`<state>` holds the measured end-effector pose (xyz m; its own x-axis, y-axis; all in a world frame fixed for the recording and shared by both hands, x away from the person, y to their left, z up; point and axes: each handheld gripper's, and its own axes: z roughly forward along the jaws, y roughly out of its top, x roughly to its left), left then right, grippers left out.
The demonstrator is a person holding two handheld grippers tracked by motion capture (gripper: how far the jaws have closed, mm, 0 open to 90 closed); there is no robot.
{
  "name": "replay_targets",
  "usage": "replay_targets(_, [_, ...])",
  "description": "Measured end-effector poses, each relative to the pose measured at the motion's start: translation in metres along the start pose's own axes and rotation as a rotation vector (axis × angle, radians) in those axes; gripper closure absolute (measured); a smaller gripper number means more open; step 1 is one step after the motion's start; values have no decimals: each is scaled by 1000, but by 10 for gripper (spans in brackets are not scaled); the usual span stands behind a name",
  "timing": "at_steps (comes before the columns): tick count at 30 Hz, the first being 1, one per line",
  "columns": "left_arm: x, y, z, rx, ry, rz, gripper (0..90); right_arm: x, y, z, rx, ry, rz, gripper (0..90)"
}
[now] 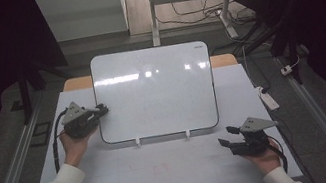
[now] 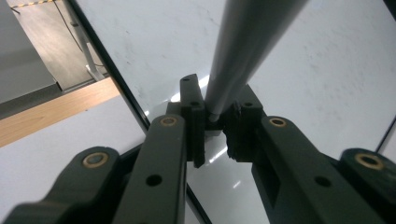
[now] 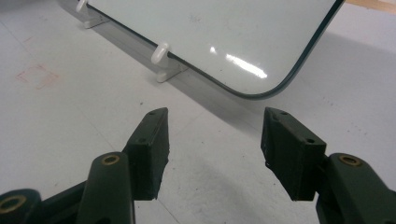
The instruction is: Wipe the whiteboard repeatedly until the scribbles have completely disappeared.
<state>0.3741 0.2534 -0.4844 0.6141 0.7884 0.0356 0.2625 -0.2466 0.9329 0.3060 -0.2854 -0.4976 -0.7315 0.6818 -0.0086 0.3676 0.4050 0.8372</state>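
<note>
Here, a big white table (image 1: 175,170) is seen from the high view, w/ a wood strip at its far edge. A whiteboard (image 1: 153,90) is stood up on it, leaned back a bit, and is held at its bottom edge by two small white clips (image 1: 138,142). A dark thin rim is seen round the board.

The left gripper (image 1: 85,119) is held by a hand (image 1: 73,145) in a white sleeve, just at the board's left edge. In the left gripper view its jaws are shut tight on a grey pen (image 2: 243,51); the pen's end is pinched betw. the pads, and the pen is stuck up and away over the board's shiny face. The tip can't be seen.

The right gripper (image 1: 230,139) is held low on the table, near the board's right bottom corner but apart from it. In the right gripper view its jaws are kept well open, w/ nothing betw. them, just bare table.
</note>
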Motion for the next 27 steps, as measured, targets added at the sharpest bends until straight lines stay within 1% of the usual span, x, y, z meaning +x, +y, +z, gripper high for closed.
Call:
replay_targets(1, [2,1,0,-11,14,-6,782,0,0,0,1,-1,2,421])
replay_targets(2, [8,4,0,-26,20,-31,782,0,0,0,2,-1,1,421])
replay_targets(3, [12,5,0,-33,18,-46,782,0,0,0,3,-1,-2,421])
replay_targets(4, [16,6,0,-46,28,-58,782,0,0,0,3,-1,-2,421])
replay_targets(5, [18,7,0,-49,23,-70,782,0,0,0,2,-1,-1,421])
replay_targets(7, [15,5,0,-44,19,-68,782,0,0,0,0,-1,-2,421])
replay_targets(8, [14,3,0,-41,9,-69,782,0,0,0,-1,-1,-1,421])
replay_targets(10, [9,-3,-1,-31,-23,-76,782,0,0,0,1,1,0,421])
replay_targets(12, [1,-10,0,-20,-50,-69,782,0,0,1,3,3,-2,420])
replay_targets(14, [-4,-13,1,-24,-64,-74,782,1,0,1,2,3,-4,420])
replay_targets(16, [-3,-12,2,-31,-61,-78,782,0,0,0,1,1,-3,420])
replay_targets(17, [-3,-10,3,-36,-52,-72,782,0,0,0,2,0,-2,420])
replay_targets(19, [0,-6,2,-54,-8,-67,782,0,0,0,2,-2,-1,420])
replay_targets(20, [5,-4,1,-64,-1,-80,782,0,0,0,3,-3,0,420])
replay_targets(22, [10,-4,-1,-82,14,-102,782,0,0,0,2,-3,0,420])
replay_targets(24, [11,-6,0,-90,15,-118,782,0,0,0,1,-2,-2,420])
replay_targets(26, [7,-6,2,-89,-8,-124,782,0,0,0,1,1,-1,420])
replay_targets(27, [3,-5,5,-82,-25,-120,782,1,0,0,1,2,-2,420])
